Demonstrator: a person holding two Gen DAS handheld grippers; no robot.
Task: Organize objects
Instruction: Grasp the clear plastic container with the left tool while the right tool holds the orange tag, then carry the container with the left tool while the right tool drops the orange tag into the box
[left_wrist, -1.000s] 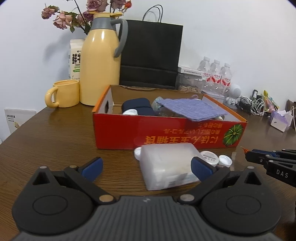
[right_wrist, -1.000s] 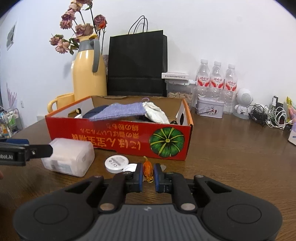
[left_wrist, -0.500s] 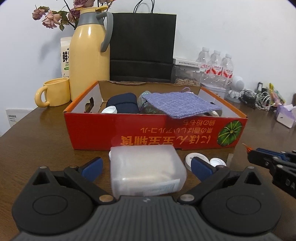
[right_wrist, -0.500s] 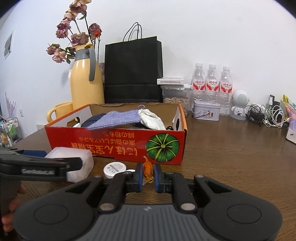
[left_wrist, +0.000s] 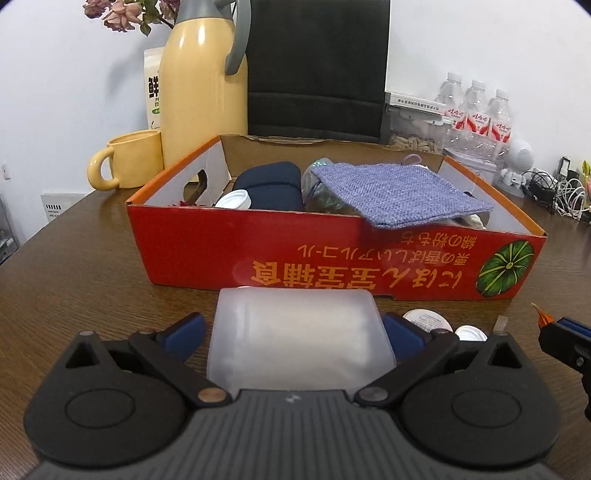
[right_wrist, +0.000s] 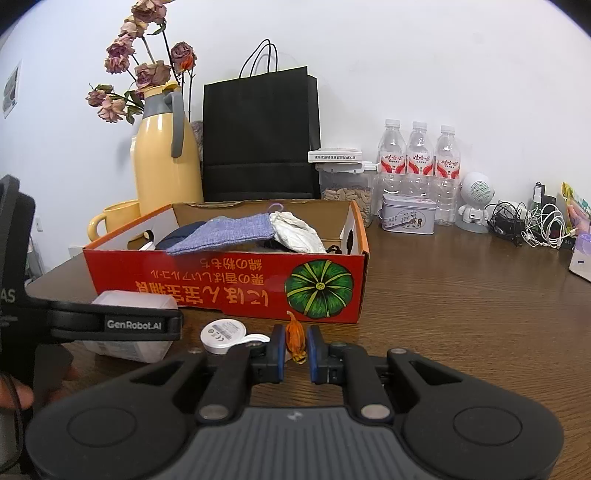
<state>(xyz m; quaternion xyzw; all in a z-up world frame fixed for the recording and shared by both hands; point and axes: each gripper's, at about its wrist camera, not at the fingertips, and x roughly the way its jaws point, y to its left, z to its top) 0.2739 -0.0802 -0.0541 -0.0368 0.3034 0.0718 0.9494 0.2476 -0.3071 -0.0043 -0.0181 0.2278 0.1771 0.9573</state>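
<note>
before the red box's (left_wrist: 207, 254) front wall, frosted case (left_wrist: 299, 339) between spread left gripper (left_wrist: 293, 334) fingers

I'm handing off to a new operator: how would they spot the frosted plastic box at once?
Find the red cardboard box with the green pumpkin print on the wooden table. Just in front of its printed wall lies the frosted plastic box, between the open left claw. It is translucent and rectangular; the white lids beside it are small and round.
</note>
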